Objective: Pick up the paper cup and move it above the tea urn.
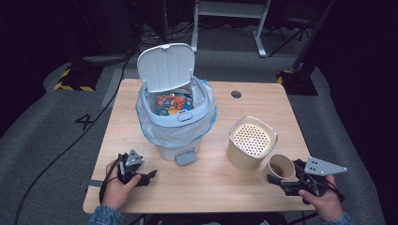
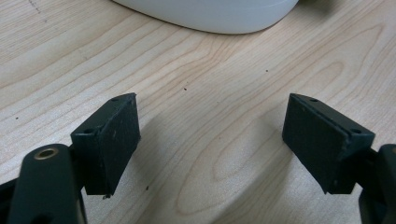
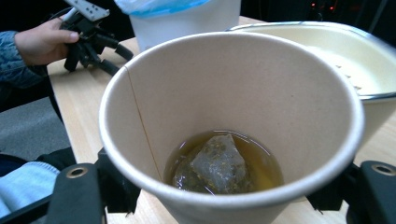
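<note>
A: Right gripper point(image 1: 281, 180) status?
B: Jaws clamped on the paper cup point(image 1: 280, 167), near right of the table point(image 1: 211, 187), just beside the perforated-top container point(image 1: 251, 141). Tea bag point(image 3: 219, 161) sits in brown liquid inside.
A: Left gripper point(image 2: 210, 140)?
B: Jaws spread wide, nothing between, near left by the pedal bin point(image 1: 176, 117).

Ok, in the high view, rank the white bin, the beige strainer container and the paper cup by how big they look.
Largest to smallest in the high view:
1. White bin, lid up, with a blue liner.
2. Beige strainer container.
3. Paper cup, held in the right claw.
The cup sits nearest the camera and still looks smallest, so the order seems safe.
</note>
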`<state>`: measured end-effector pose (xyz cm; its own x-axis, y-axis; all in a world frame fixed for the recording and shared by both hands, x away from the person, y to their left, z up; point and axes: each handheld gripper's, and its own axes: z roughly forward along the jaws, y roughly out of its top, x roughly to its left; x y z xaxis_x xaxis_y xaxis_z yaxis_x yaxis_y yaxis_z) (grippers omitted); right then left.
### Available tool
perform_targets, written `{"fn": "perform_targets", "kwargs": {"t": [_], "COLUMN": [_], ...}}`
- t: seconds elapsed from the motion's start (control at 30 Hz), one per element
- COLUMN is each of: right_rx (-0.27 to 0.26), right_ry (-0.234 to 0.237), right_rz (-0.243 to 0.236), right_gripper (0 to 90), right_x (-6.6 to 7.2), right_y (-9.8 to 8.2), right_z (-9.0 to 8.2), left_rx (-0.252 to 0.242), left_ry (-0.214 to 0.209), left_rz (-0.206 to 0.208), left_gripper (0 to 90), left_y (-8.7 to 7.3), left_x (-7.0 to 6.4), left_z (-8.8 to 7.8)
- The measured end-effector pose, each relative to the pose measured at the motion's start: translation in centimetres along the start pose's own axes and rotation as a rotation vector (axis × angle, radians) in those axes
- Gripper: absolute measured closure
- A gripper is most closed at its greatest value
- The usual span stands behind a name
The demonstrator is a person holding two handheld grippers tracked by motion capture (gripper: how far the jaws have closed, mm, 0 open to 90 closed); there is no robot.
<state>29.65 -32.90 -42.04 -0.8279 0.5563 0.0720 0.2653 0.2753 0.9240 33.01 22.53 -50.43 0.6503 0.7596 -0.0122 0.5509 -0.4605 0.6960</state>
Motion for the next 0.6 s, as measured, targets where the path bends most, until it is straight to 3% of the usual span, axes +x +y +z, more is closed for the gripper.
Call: {"fn": "perform_targets", "kwargs": {"t": [0.6], "right_rx": [-0.021], "right_ry": [-0.045], "right_rz": [-0.026], "right_gripper": [28.6], "right_x": [-2.8], "right_y": [5.4], "right_z": [-1.3], "left_rx": [0.001], "left_ry": [-0.010], "left_rz": [-0.003], "left_gripper": [18.9], "left_y": [0.0], "left_x": [0.0], "left_z": [0.1]}}
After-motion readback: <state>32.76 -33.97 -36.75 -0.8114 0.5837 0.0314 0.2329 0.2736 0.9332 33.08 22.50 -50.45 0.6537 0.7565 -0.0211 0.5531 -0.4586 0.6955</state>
